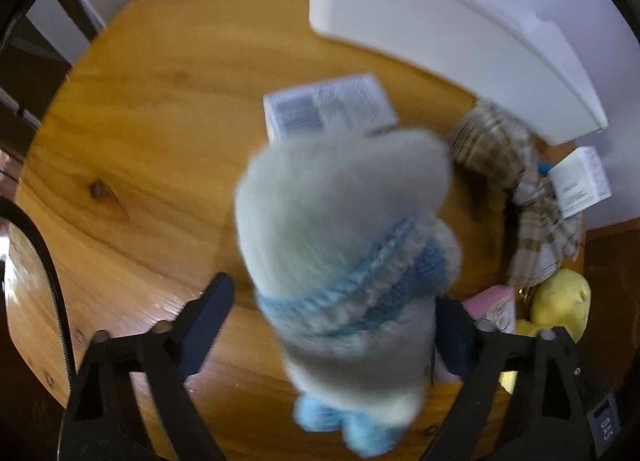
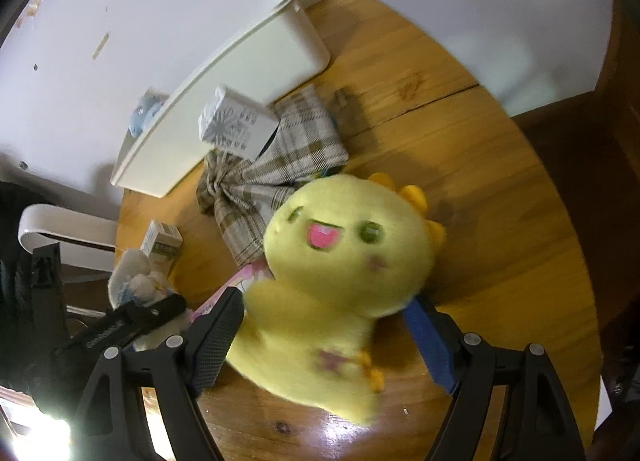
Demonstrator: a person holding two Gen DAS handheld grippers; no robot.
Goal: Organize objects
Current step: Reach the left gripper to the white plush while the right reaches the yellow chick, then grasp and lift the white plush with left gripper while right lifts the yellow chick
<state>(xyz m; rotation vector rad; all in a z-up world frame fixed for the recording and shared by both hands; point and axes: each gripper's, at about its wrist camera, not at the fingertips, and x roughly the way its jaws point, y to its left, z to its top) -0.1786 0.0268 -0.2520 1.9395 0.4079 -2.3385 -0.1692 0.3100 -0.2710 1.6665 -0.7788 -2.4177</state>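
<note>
Two plush toys sit between grippers over a round wooden desk [image 1: 132, 133] by a white wall [image 2: 160, 1]. On desk: long white bin [image 1: 440, 33], plaid cloth [image 2: 276, 165], 2 white cartons [image 1: 328, 105] [image 2: 236, 125]. Left gripper [image 1: 332, 325]: fingers wide apart, grey plush w/ blue knit scarf [image 1: 344, 221] between them; grip – can't tell. Right gripper [image 2: 324, 337]: fingers spread around yellow plush [image 2: 340, 257], which lies on desk; contact unclear.

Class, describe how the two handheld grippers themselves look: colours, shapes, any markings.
Both grippers are black angular frames with triangular cut-outs and silver screw heads. The left gripper has dark navy finger pads and a small label at lower right. The right gripper has textured pads, one clearly bright blue.
</note>
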